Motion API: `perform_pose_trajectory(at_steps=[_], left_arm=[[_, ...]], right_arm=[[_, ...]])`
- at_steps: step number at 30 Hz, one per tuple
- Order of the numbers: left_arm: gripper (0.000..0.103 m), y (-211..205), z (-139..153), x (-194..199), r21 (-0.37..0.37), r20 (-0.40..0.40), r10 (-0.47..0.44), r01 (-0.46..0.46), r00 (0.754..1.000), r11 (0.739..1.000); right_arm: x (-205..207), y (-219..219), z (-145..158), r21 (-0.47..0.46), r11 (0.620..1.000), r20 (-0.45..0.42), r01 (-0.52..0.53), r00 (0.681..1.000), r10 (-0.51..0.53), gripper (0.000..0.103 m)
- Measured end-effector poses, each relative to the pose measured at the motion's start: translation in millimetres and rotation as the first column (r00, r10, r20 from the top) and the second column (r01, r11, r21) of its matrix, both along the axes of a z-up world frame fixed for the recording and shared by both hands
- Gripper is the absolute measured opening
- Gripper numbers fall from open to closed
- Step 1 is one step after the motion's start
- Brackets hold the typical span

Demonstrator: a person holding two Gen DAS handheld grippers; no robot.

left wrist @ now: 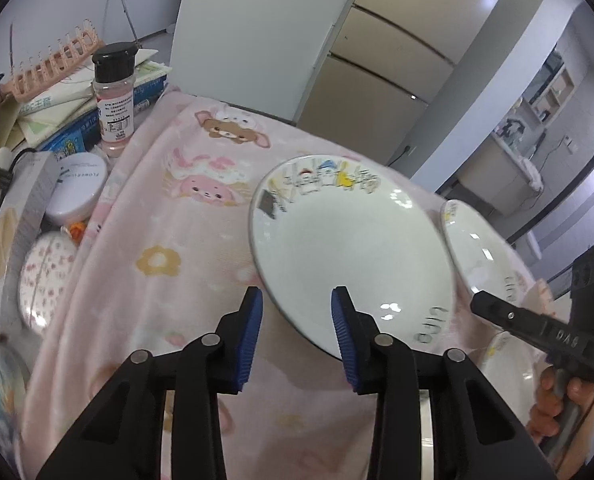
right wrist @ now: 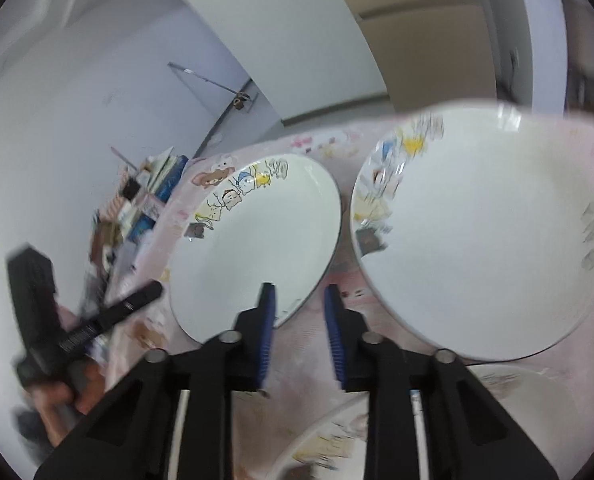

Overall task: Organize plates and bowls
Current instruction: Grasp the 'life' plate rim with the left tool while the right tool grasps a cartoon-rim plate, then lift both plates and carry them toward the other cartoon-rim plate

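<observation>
Left gripper (left wrist: 297,300): your blue-padded fingers (left wrist: 253,332) are spread apart with nothing between them; the right finger overlaps the near rim of the plate in the left wrist view, and whether it touches cannot be told.
Right gripper (right wrist: 299,300): your fingers (right wrist: 267,320) are released and empty, poised over the gap between the two plates; in the right wrist view the left finger overlaps the edge of the left-hand plate.
White round ceramic plate with cartoon figures on its rim (left wrist: 349,248): lies flat on the blanket, just ahead of your left gripper; it is the left of the two plates in the right wrist view (right wrist: 257,240).
Second white ceramic plate with the same cartoon rim (right wrist: 477,232): lies just beside the first, to its right, the rims close but apart; blurred.
Third white dish with cartoon print (right wrist: 329,440): only a part shows under your right gripper, near the bottom edge.
Pink fleece blanket with bear and flower prints (left wrist: 169,264): covers the table under the plates.
Clear spice jar with black cap (left wrist: 113,96): stands upright at the blanket's far left edge, among books and boxes.
Round white compact case (left wrist: 77,188): sits nearer, beside that edge.
</observation>
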State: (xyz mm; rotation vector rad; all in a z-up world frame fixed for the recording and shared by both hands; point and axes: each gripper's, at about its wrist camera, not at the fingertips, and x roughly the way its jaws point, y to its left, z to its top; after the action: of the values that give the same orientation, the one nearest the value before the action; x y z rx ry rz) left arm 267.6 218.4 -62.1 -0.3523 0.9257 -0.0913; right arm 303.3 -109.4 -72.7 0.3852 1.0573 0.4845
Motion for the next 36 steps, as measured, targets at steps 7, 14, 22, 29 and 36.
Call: perform_pose_trajectory(at_steps=[7, 14, 22, 29, 36], left_arm=[[0.028, 17.3, -24.2, 8.2, -0.142, -0.048, -0.014, 0.007, 0.999, 0.990], [0.028, 4.8, -35.1, 17.6, -0.152, -0.077, -0.023, 0.011, 0.997, 0.988], [0.028, 14.0, -38.4, 19.1, -0.240, -0.044, 0.034, -0.044, 0.998, 0.970], [0.018, 15.6, -40.8, 16.3, -0.237, 0.001, 0.047, -0.045, 0.999, 0.970], [0.018, 1.6, -3.0, 5.0, -0.127, 0.099, 0.037, -0.024, 0.994, 0.992]], right_arm=[[10.8, 16.8, -16.0, -0.071, 0.995, -0.005, 0.077, 0.997, -0.077, 0.017], [23.0, 23.4, -27.3, -0.097, 0.993, -0.014, 0.061, 0.998, -0.062, 0.015], [24.7, 45.1, -25.8, -0.253, 0.967, 0.047, 0.012, 0.999, 0.000, 0.019], [17.5, 53.9, -24.8, -0.314, 0.949, 0.111, 0.021, 0.994, 0.014, 0.021], [7.0, 48.5, 10.9, -0.306, 0.952, 0.260, 0.032, 0.964, 0.051, 0.019]])
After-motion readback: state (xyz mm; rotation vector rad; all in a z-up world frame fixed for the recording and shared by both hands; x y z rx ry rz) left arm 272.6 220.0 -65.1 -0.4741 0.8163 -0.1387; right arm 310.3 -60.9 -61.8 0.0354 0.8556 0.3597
